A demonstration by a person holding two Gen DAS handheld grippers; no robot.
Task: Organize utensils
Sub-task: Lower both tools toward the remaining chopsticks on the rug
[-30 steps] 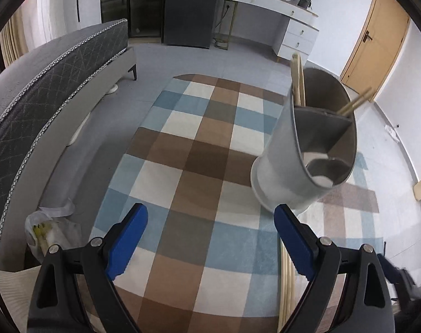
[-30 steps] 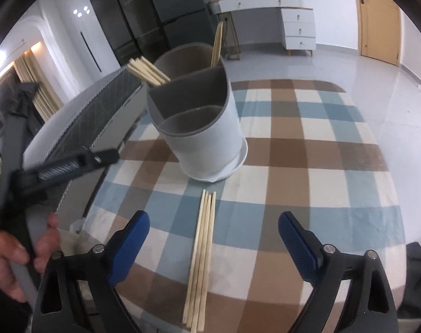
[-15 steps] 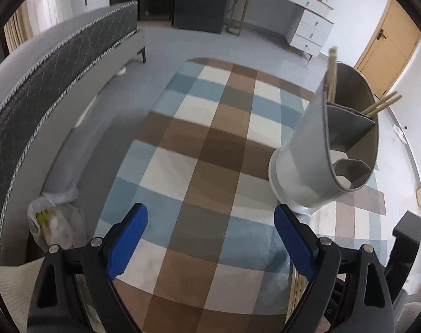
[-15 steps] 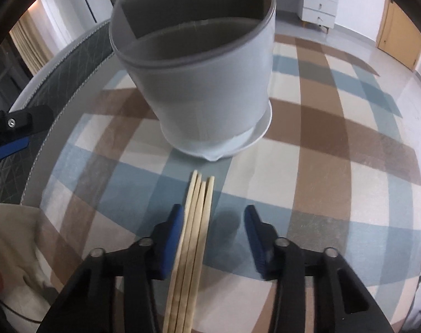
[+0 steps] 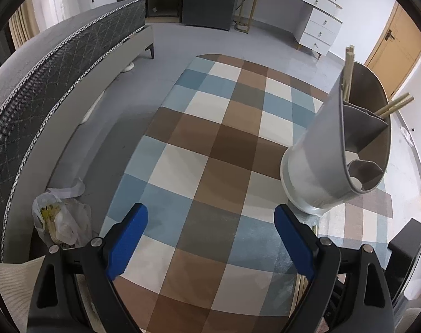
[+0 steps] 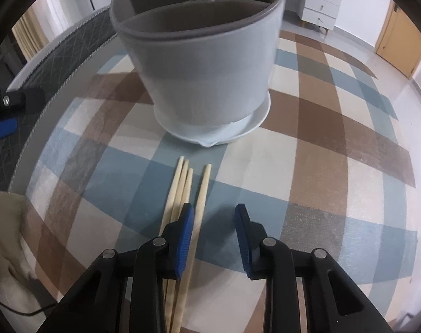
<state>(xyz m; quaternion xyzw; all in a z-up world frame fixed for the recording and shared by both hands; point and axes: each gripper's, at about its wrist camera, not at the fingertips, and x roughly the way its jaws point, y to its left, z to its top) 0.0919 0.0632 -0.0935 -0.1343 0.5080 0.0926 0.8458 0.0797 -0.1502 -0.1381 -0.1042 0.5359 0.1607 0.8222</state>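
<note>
- The right gripper (image 6: 214, 216) is pointing steeply down at the checked tablecloth (image 6: 307, 144); its blue pads (image 6: 184, 238) have just been closing and are now standing partly closed, not clenched.
- One single chopstick (image 6: 202, 191) is lying between these pads, right against the left pad, but the right pad is standing clear of it, so nothing is being grasped.
- Three more chopsticks (image 6: 178, 186) are lying side by side just outside the left pad, which is partly covering them. All four tips are pointing toward the holder.
- The left gripper (image 5: 210, 231) is hanging over another part of the same cloth with its jaws released wide and nothing between them.
- Just beyond the chopstick tips, the grey utensil holder (image 6: 202, 63) is standing upright on its white saucer (image 6: 246, 130). Inside, it is divided into compartments.
- In the left wrist view, the holder is sitting to the right of the left gripper, and several chopsticks in the holder (image 5: 395, 105) are sticking out of its far compartments.
- A white plastic bag (image 5: 60, 219) is lying on the floor beside the table, near the grey bed (image 5: 58, 63).
- Far behind, a white dresser (image 5: 318, 25) and a wooden door (image 5: 396, 50) are standing at the wall.
</note>
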